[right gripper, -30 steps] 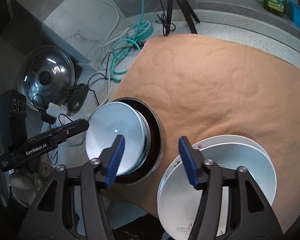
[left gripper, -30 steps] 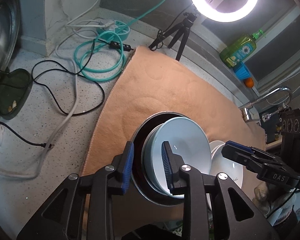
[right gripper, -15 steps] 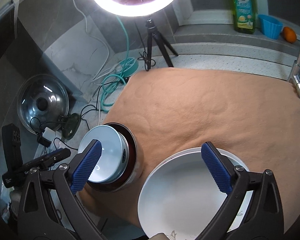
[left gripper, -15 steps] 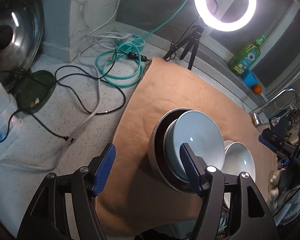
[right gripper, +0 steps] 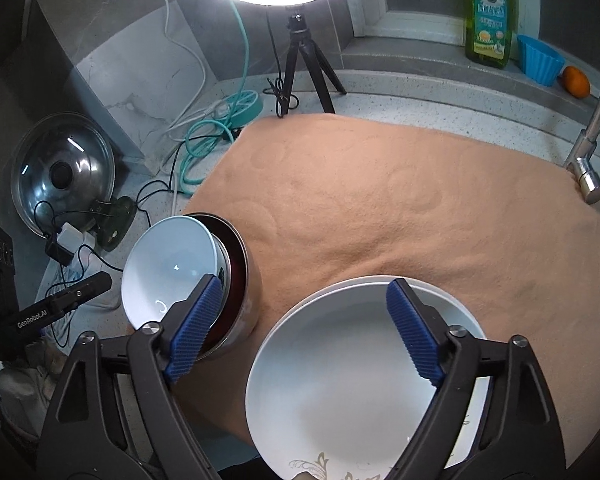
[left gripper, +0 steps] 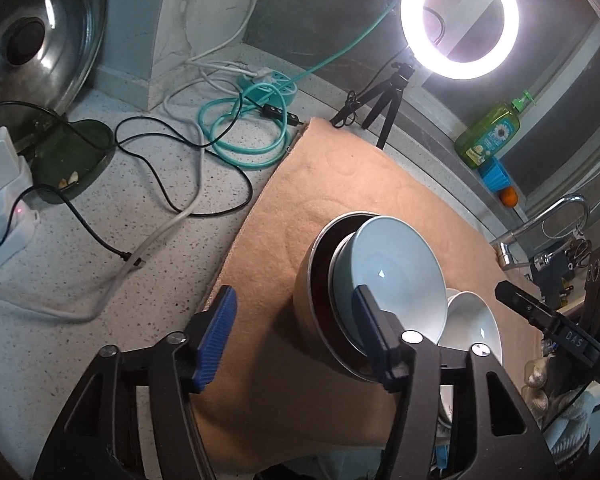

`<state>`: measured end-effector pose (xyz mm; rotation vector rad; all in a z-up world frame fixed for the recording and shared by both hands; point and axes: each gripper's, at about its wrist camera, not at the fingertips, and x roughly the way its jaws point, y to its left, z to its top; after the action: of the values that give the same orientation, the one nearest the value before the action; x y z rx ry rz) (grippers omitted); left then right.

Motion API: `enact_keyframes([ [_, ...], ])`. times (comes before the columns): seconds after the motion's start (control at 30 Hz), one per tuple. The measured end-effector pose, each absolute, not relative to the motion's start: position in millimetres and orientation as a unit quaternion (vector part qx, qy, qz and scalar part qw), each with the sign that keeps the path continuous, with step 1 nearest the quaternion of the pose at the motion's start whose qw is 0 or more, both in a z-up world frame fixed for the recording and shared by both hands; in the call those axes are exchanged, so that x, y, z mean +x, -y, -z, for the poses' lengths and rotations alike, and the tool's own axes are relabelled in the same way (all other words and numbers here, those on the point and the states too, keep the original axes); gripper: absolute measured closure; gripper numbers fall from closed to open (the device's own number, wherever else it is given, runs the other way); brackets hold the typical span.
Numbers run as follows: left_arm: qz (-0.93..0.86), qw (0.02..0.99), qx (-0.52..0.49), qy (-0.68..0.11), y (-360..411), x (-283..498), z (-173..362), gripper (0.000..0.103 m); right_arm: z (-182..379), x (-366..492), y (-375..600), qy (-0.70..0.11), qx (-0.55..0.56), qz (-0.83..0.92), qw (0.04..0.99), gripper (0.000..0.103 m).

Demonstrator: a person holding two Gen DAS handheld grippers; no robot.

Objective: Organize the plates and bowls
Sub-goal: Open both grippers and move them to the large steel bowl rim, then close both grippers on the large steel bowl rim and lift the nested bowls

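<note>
A pale blue bowl (left gripper: 396, 276) sits tilted inside a metal bowl (left gripper: 312, 292) with a dark red inside, on a tan mat (left gripper: 340, 184). Stacked white plates (left gripper: 472, 320) lie just to its right. My left gripper (left gripper: 296, 340) hovers over the metal bowl's near left side, its jaws closing with nothing pressed between them. In the right wrist view my right gripper (right gripper: 304, 332) hangs over the white plates (right gripper: 360, 380), jaws closing and gripping nothing; the blue bowl (right gripper: 172, 264) and metal bowl (right gripper: 244, 280) are at its left.
A ring light on a tripod (left gripper: 392, 92) stands at the mat's far edge. Cables and a teal power strip (left gripper: 268, 84) cover the counter at left, with a pot lid (left gripper: 36, 40) and a green dish (left gripper: 76, 156). A soap bottle (right gripper: 488, 16), a blue cup (right gripper: 540, 60) and a faucet (right gripper: 596, 128) stand at right.
The left jaws, narrow around the blue bowl's rim, let go and spread, and the gripper drew back. The right jaws widened, then narrowed a little, and now hang over the plates.
</note>
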<state>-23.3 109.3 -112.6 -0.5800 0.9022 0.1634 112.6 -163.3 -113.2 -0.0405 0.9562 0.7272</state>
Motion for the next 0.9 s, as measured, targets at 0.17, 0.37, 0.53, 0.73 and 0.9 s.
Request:
enact_keyframes([
  [0.17, -0.063, 0.849, -0.281, -0.443, -111.2, -15.5, 122.2, 0.078, 126.6, 116.8, 153.4, -0.482, -0.016, -0.352, 0.802, 0.042],
  [0.37, -0.05, 0.842, -0.286, -0.455, -110.0, -8.6, 127.3, 0.082, 137.8, 119.6, 139.5, -0.503, -0.019, -0.364, 0.784, 0.059],
  [0.53, -0.041, 0.833, -0.296, -0.466, -112.2, -2.9, 134.3, 0.085, 147.5, 125.3, 131.6, -0.525, -0.01, -0.371, 0.766, 0.068],
  [0.73, -0.033, 0.826, -0.304, -0.474, -112.0, 2.5, 140.0, 0.087, 152.8, 132.2, 131.2, -0.538, 0.01, -0.375, 0.755, 0.072],
  [0.9, -0.03, 0.824, -0.305, -0.477, -111.8, 5.9, 140.6, 0.089, 152.7, 133.2, 129.0, -0.542, 0.014, -0.385, 0.747, 0.077],
])
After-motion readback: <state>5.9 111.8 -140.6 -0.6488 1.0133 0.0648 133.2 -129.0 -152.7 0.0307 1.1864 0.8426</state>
